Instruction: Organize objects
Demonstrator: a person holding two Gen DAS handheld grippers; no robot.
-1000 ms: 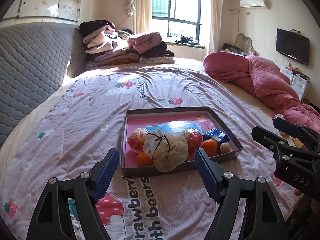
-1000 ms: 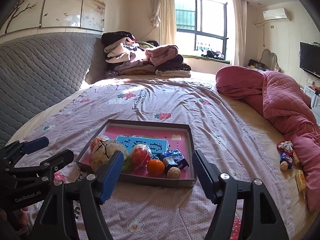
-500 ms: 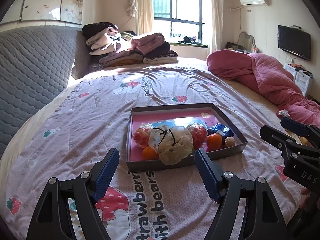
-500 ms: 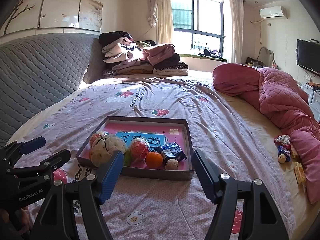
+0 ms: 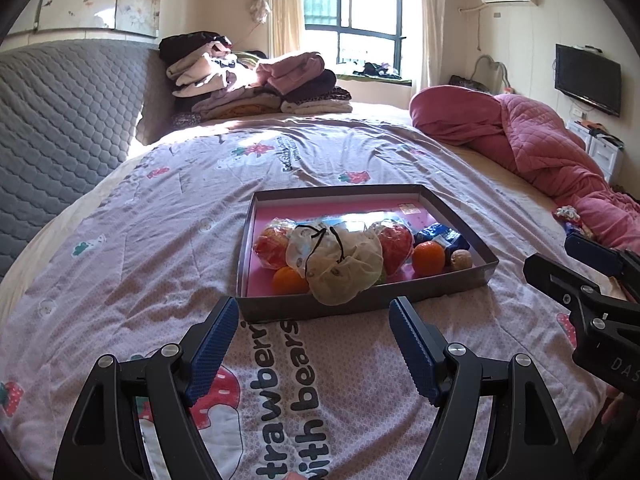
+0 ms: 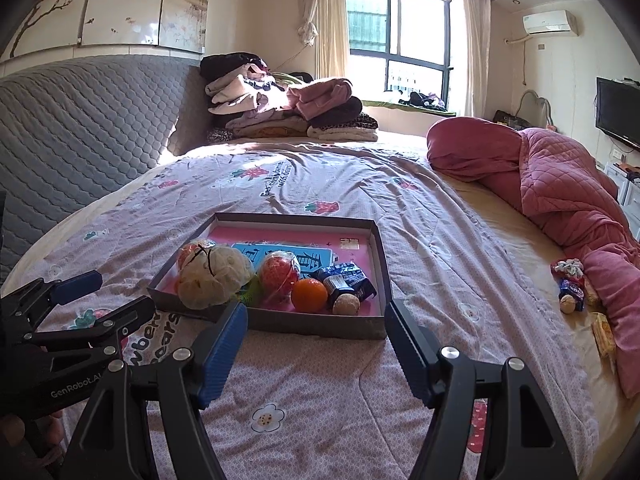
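**Both tools drawn back from the tray, empty and wide**

The left tool (image 5: 314, 330) hangs over the printed bedspread (image 5: 168, 248) with its blue pads spread wide and nothing between them. The right tool (image 6: 316, 334) stands the same way, wide and empty, just short of the near wall of the tray (image 6: 316, 322). Each shows at the edge of the other's view, so the two are side by side, low over the bed.

Against a second ago, both have eased back and a little upward: the tray sits farther from the pads and more of the bedspread's lettering shows under the left tool. Nothing in the tray has shifted. To me that reads as a pause between placements, not a reach.

In the tray, crowded toward its near side, lie a pale drawstring pouch (image 5: 340, 264), two red wrapped fruits (image 6: 279, 271), an orange (image 6: 309, 294), a blue snack packet (image 6: 346, 280) and a walnut (image 6: 346, 304), over a blue card on the pink floor.

Well apart, off to the right beside the pink quilt (image 6: 568, 184), a small cluster of loose items (image 6: 572, 288) lies on the bare sheet: a scrunchie, a packet, another nut. I judge those to be what is left to gather, and the right tool is the nearer one.
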